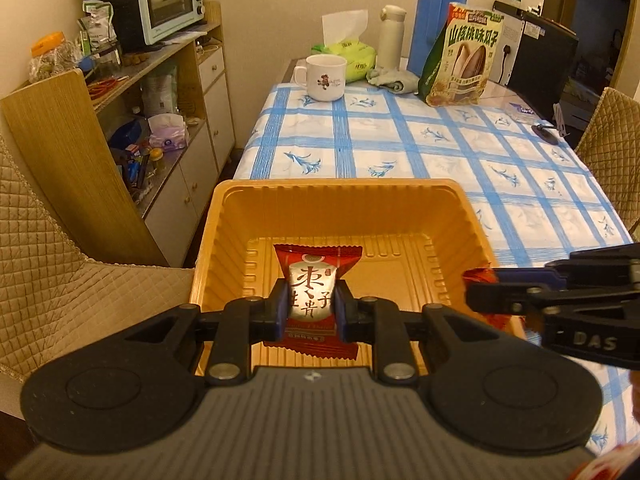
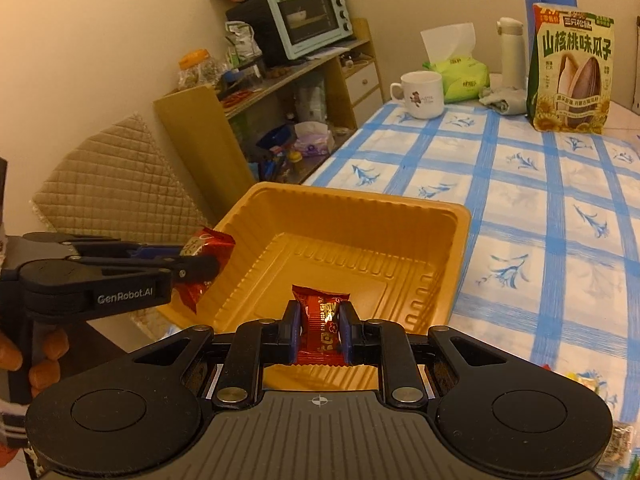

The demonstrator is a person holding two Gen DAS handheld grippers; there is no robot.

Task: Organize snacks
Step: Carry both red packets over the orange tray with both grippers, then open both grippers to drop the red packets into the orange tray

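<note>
A gold plastic tray (image 1: 336,200) stands at the near left corner of the table, and nothing lies on its floor (image 2: 344,268). My left gripper (image 1: 310,306) is shut on a red and white jujube snack packet (image 1: 314,292), held over the tray's near side. The same packet shows in the right wrist view (image 2: 200,246), at the tray's left rim. My right gripper (image 2: 320,330) is shut on a small red candy packet (image 2: 322,320), held over the tray's near edge. It enters the left wrist view from the right (image 1: 480,300).
A blue checked tablecloth (image 1: 440,152) covers the table. At the far end stand a white mug (image 1: 324,76), a tissue pack (image 1: 348,54), a white flask (image 1: 390,36), a blue thermos (image 1: 440,12) and a sunflower seed bag (image 1: 464,56). A cluttered shelf with an oven (image 1: 172,0) stands left. More snack packets (image 2: 618,444) lie near right.
</note>
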